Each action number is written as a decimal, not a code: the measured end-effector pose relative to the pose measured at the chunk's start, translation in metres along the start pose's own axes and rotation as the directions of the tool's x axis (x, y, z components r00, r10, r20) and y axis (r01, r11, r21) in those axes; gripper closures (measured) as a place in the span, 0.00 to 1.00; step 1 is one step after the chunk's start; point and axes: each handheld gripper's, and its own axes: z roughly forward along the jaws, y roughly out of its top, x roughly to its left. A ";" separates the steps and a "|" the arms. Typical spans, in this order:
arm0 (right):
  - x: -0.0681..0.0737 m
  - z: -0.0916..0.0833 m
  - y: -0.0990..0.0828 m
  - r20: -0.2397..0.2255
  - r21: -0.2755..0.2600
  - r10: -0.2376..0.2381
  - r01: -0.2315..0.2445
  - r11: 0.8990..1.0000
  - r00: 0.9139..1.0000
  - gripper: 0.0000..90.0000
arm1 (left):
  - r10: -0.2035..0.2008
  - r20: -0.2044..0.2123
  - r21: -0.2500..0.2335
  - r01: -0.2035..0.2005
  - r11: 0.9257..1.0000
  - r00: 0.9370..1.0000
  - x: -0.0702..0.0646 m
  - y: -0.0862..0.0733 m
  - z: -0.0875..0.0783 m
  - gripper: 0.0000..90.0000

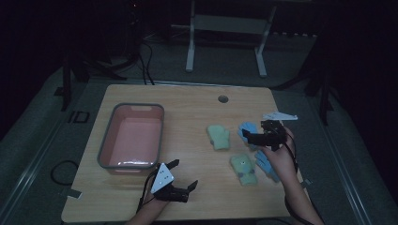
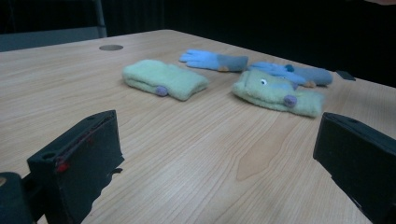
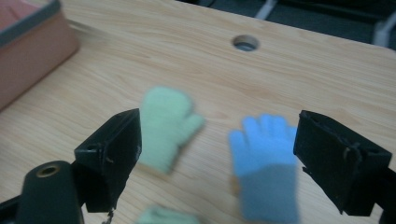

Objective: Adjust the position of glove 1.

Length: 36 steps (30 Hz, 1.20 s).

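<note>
My right gripper [image 1: 253, 136] hangs released over the far fuzzy blue knit glove [image 3: 266, 163], fingers pointing away along the table; my left gripper [image 1: 184, 174], also released, waits well apart.

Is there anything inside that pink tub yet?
No, the pink tub shows only its bare bottom in the high view, while all four gloves lie on the table.
</note>
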 end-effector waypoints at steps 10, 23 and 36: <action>0.018 0.045 0.009 -0.109 0.068 -0.017 0.025 0.997 0.994 0.25 | 0.005 -0.009 -0.004 -0.006 1.000 1.000 -0.001 0.000 0.000 0.02; 0.029 0.109 0.004 -0.167 0.176 -0.093 0.123 0.977 0.981 0.59 | -0.001 -0.011 -0.010 0.001 1.000 1.000 0.000 0.000 -0.001 0.01; 0.035 0.149 -0.004 -0.154 0.270 -0.198 0.234 0.934 0.968 0.66 | 0.006 -0.005 -0.022 -0.006 1.000 1.000 -0.001 -0.001 -0.002 0.02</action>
